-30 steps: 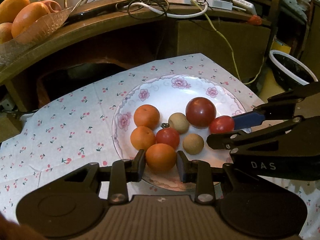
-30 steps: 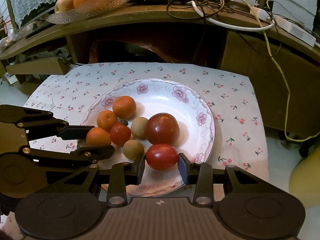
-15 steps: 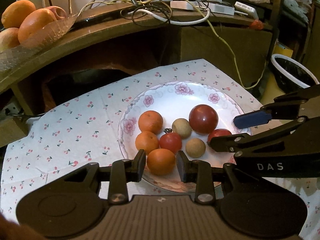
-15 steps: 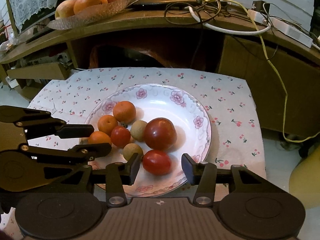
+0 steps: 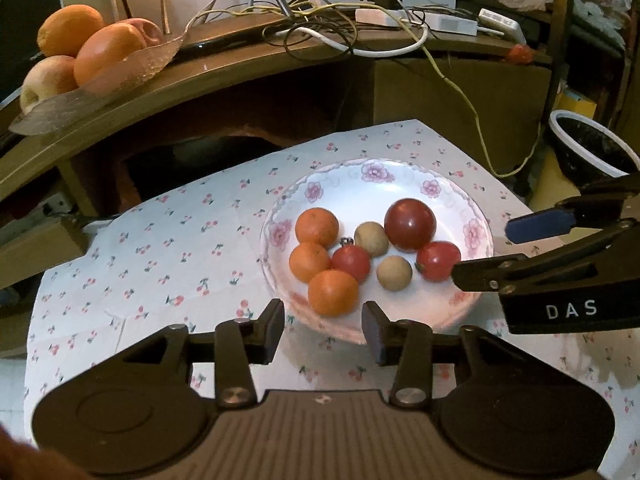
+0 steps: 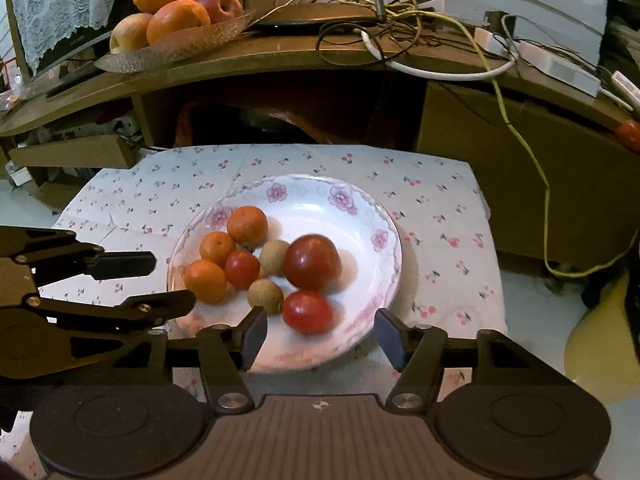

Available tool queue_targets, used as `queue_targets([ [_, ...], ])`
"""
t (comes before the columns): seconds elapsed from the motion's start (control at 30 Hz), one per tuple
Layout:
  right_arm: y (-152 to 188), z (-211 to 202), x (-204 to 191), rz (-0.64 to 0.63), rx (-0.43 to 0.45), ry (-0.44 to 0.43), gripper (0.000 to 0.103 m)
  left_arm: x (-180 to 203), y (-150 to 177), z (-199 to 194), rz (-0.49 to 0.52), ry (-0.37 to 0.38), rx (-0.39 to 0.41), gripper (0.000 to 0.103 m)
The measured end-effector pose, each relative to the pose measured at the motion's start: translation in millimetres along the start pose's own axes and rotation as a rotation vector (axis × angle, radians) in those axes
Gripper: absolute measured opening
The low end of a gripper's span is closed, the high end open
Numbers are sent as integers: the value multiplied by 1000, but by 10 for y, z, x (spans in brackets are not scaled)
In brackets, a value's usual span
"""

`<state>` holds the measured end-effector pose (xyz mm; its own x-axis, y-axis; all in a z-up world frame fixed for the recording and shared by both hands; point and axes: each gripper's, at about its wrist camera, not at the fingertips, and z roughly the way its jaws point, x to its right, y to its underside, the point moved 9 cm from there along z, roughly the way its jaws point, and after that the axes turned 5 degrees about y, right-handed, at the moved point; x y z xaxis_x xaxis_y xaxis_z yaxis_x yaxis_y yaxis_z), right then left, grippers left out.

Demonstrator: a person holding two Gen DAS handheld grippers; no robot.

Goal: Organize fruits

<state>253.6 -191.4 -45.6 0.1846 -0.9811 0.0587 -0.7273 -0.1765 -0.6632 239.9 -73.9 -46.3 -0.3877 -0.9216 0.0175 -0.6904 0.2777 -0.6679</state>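
Note:
A white flowered plate point(image 5: 400, 176) point(image 6: 312, 200) on a cherry-print cloth holds three small oranges, two small red tomatoes, a large dark red fruit point(image 5: 409, 223) point(image 6: 313, 262) and two brown round fruits. My left gripper point(image 5: 323, 330) is open and empty, just short of the nearest orange point(image 5: 333, 293) point(image 6: 205, 281). My right gripper point(image 6: 320, 336) is open and empty, just short of a red tomato point(image 6: 307, 312) point(image 5: 437, 260) at the plate's near edge. Each gripper shows from the side in the other's view.
A wooden desk edge point(image 6: 280, 56) runs behind the cloth, with a glass dish of large oranges and apples point(image 6: 176, 12) point(image 5: 88, 48) and tangled cables point(image 6: 400, 28). A dark bowl point(image 5: 588, 148) stands at the right. The cloth point(image 5: 160, 264) lies left of the plate.
Both grippers opened and pulled back toward me. The left let go of the nearest orange and the right let go of the red tomato; both fruits stay on the plate.

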Motion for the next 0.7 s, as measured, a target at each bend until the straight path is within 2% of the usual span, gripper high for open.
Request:
queue_targets([
  [0.7, 544, -610, -60, 95, 10, 55, 69, 182, 445, -563, -56, -58, 30, 75],
])
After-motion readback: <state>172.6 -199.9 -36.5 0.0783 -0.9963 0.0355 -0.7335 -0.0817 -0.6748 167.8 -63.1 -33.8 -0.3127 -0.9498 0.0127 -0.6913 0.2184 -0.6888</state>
